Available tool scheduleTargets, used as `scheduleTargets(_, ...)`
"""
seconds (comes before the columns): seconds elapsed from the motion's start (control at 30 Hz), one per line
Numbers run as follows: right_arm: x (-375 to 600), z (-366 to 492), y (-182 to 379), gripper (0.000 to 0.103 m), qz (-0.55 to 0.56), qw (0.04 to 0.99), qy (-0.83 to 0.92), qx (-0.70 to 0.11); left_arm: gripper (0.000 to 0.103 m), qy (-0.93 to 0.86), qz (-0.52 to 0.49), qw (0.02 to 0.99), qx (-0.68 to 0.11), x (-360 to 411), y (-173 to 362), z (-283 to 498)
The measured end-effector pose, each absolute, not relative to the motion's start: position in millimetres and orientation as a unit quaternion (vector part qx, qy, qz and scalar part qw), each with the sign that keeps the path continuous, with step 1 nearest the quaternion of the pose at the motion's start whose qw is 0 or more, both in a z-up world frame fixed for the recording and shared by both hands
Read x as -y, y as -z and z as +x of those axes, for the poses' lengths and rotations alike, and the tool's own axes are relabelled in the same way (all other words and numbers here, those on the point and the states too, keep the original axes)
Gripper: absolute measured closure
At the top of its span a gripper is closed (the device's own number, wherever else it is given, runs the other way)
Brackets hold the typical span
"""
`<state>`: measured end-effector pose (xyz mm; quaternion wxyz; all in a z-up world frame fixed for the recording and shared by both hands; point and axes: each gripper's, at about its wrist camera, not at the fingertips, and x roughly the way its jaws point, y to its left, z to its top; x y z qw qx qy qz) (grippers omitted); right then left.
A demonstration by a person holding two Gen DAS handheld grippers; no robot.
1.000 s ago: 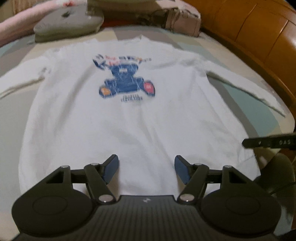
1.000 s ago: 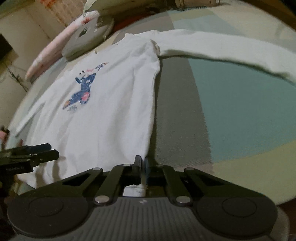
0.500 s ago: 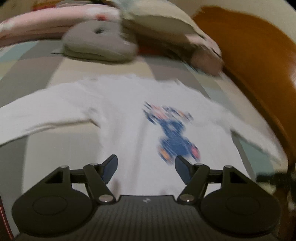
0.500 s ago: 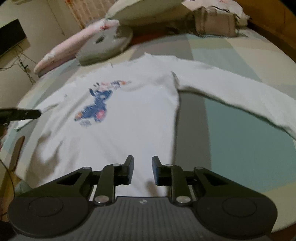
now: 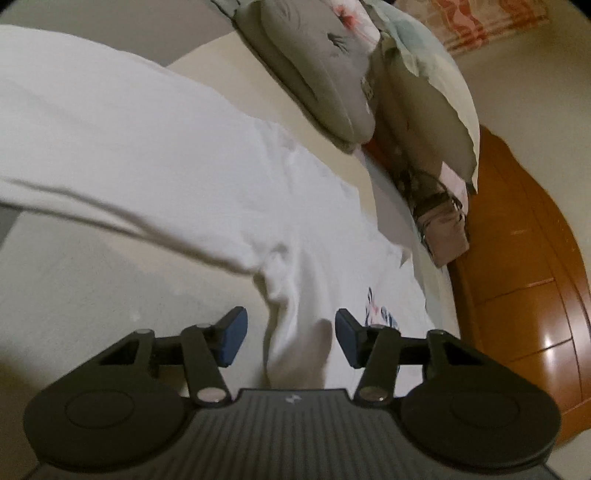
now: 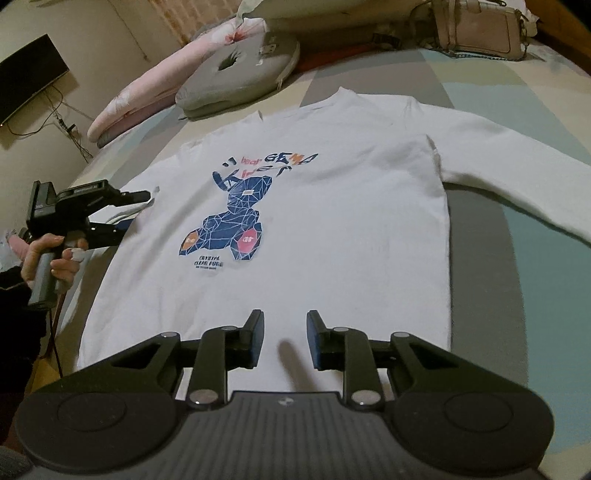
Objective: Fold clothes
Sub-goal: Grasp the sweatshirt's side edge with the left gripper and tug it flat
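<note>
Both your tongs are spread apart and holding nothing: left tongs (image 5: 287,338) at the sweatshirt (image 6: 303,229) armpit, right tongs (image 6: 282,338) over its hem. It's flat on the bed (image 6: 535,258); print reads "bear" and "CRYSTAL".

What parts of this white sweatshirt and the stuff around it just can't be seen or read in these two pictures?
- Sweatshirt left cuff: left wrist view cuts the sleeve off at the frame edge; in the right wrist view the left gripper covers it.
- Right cuff: runs off the right wrist view's edge.
- Hem: hidden behind the right gripper.
- Smallest line under the bear print: too small to read.
- Handbag: top cut off.
</note>
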<state>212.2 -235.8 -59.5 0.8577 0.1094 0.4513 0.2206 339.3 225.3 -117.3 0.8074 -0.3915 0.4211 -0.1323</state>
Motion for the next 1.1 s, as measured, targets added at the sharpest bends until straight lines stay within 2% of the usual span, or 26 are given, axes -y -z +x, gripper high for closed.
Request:
scheduleTargets(0.1,235.4,215.3,60.1,0.07,0.116,0.859,-0.217,-0.448,0.059,0.132,-0.381,0.814,-0.417,-219.6,121.1,356.5)
scheduleTargets(0.17,235.1,217.4,60.5,0.068,0.12,0.861,-0.215,-0.446,0.077,0.121,-0.38,0.819,-0.413,-220.4,124.4,364.8)
scheduleTargets(0.3,236.5,218.6,61.7,0.066,0.128,0.861,-0.212,-0.444,0.087,0.112,-0.443,0.793,-0.402,-233.5,139.9,359.3)
scheduleTargets(0.33,237.5,217.8,62.3,0.063,0.129,0.861,-0.211,-0.445,0.092,0.113,-0.458,0.786,-0.4,-236.2,144.7,355.1)
scheduleTargets(0.43,242.1,215.6,63.3,0.056,0.13,0.863,-0.203,-0.445,0.092,0.117,-0.461,0.787,-0.393,-236.1,148.7,350.4)
scheduleTargets(0.67,246.1,213.2,62.4,0.056,0.131,0.865,-0.196,-0.444,0.097,0.078,-0.352,0.841,-0.405,-220.9,116.8,362.2)
scheduleTargets(0.97,243.8,213.8,63.8,0.055,0.123,0.865,-0.198,-0.445,0.094,0.066,-0.24,0.869,-0.428,-214.0,94.5,375.7)
scheduleTargets(1.1,244.1,210.5,61.8,0.054,0.123,0.865,-0.201,-0.443,0.094,0.064,-0.233,0.871,-0.429,-217.2,94.4,359.4)
